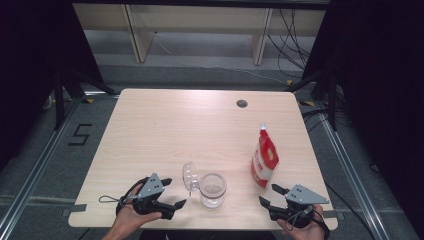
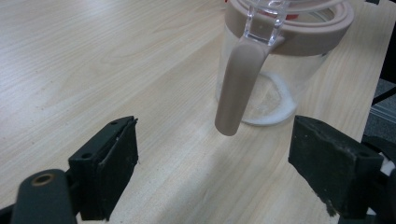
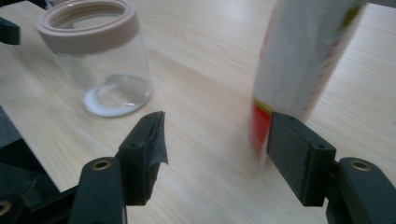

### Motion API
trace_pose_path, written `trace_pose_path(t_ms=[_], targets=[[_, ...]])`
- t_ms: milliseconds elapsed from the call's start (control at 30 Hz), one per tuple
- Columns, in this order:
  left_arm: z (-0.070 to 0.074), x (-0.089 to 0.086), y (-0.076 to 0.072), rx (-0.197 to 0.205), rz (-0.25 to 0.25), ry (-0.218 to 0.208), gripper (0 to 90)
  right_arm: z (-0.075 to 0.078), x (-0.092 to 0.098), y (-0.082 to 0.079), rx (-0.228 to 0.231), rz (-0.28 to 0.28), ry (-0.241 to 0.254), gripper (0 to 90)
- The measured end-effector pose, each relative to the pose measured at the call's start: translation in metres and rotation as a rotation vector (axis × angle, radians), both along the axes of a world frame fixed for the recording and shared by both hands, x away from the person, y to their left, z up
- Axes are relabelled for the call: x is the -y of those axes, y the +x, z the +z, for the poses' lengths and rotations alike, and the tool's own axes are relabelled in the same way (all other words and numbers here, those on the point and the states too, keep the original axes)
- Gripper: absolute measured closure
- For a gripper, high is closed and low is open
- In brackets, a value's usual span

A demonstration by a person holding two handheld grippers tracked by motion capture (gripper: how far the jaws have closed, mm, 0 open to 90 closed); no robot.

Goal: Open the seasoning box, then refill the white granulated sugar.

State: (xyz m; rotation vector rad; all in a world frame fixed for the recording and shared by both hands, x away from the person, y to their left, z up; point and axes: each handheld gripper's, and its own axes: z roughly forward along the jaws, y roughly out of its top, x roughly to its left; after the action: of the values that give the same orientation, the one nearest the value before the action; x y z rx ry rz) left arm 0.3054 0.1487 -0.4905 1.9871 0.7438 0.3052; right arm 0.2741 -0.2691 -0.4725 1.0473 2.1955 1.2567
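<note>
Left gripper (image 1: 172, 192) jaws wide, empty, beside hinged-lid glass jar (image 1: 213, 189), right gripper (image 1: 270, 195) jaws apart, gripping nothing, near red-white pouch (image 1: 264, 159), light wood table (image 1: 165, 125).

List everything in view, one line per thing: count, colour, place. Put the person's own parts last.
jar: one, clear glass with a beige rim, near edge of the table, between the two tools; a little white stuff on its bottom.
lid: one, clear, flipped open and standing up at the jar's left side; a beige latch hangs from it.
pouch: one, white and red with a white spout, upright to the right of the jar.
table: one, light wood, with a dark round hole near its far edge.
left tool: one, black with a grey plate, jaws open, pointing at the jar.
right tool: one, black with a grey plate, jaws open, just short of the pouch.
hands: two, at the near edge, one on each tool.
</note>
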Motion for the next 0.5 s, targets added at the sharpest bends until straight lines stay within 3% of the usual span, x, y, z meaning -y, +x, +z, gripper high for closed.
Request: trace_pose_path(t_ms=[200, 233, 333, 367, 500], targets=[[0.001, 0.0, -0.001, -0.001, 0.004, 0.005, 15.4, 0.0, 0.01, 0.003, -0.011, -0.066, 0.017, 34.5], [0.001, 0.0, 0.0, 0.001, 0.0, 0.014, 15.4, -0.001, 0.013, 0.005, 0.025, -0.064, 0.002, 34.5], [0.0, 0.0, 0.0, -0.001, 0.0, -0.003, 15.4, -0.001, 0.013, 0.004, -0.01, -0.09, 0.025, 34.4], [0.0, 0.001, 0.0, 0.0, 0.0, -0.008, 15.4, -0.002, 0.017, 0.007, 0.014, -0.079, 0.008, 34.0], [0.001, 0.0, 0.0, 0.003, -0.006, 0.012, 15.4, -0.002, 0.02, 0.008, 0.019, -0.088, 0.016, 33.1]])
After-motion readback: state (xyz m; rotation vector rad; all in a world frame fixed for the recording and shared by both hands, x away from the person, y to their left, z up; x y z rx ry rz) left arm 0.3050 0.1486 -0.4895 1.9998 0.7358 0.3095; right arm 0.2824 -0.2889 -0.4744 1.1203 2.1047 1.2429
